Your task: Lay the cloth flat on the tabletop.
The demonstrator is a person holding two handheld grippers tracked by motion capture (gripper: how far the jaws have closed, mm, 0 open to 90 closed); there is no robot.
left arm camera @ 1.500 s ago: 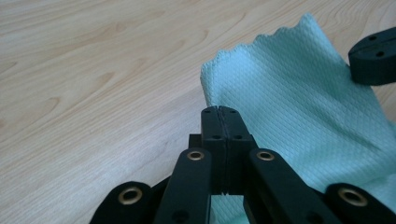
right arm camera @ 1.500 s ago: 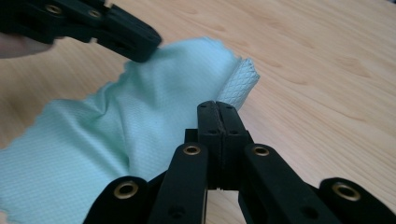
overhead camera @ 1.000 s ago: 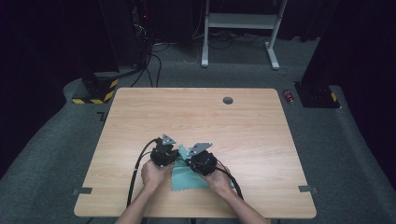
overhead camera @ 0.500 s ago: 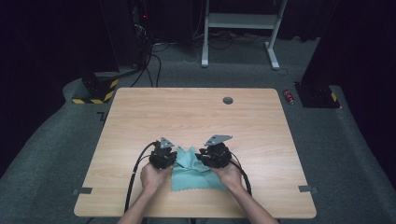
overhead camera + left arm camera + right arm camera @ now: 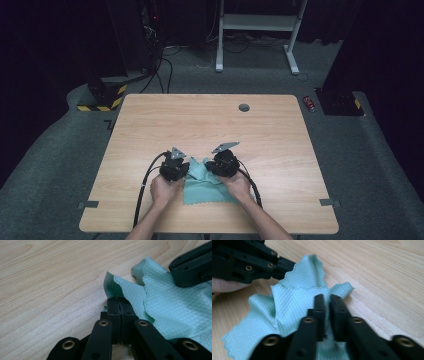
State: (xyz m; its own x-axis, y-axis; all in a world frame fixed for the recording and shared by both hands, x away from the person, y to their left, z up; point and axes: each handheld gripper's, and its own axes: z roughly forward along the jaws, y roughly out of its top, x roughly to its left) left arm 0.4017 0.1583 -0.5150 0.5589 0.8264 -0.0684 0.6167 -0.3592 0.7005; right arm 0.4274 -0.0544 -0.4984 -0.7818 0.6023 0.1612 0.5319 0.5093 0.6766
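From the high view we see both of our grippers low over the near edge of the worktop [image 5: 150, 130], with one teal cloth [image 5: 207, 187] lying flat between and just behind them. The left gripper [image 5: 176, 162] sits at the cloth's left far corner, the right gripper [image 5: 222, 159] at its right far corner, and our two hands [image 5: 165, 190] hold them from below. This view is too distant to show how the jaws stand.

The left gripper view brings that out: the left gripper [image 5: 119, 305] is clenched, its two jaws pressed together on the scalloped edge of the cloth [image 5: 170, 307], which lifts into a small peak just ahead of the tips. The rest of the cloth spreads to the right of the jaws, and the other gripper's black jaws come in at the upper right, resting on the fabric.

The right gripper view shows the right gripper [image 5: 327, 302] with its jaws drawn close on a fold of the cloth [image 5: 287, 307]; they have just been closing, and fabric sits between them, bunched into ridges. The left gripper lies beyond, to the upper left, at the cloth's far tip.

We count one cloth, two grippers, one worktop.
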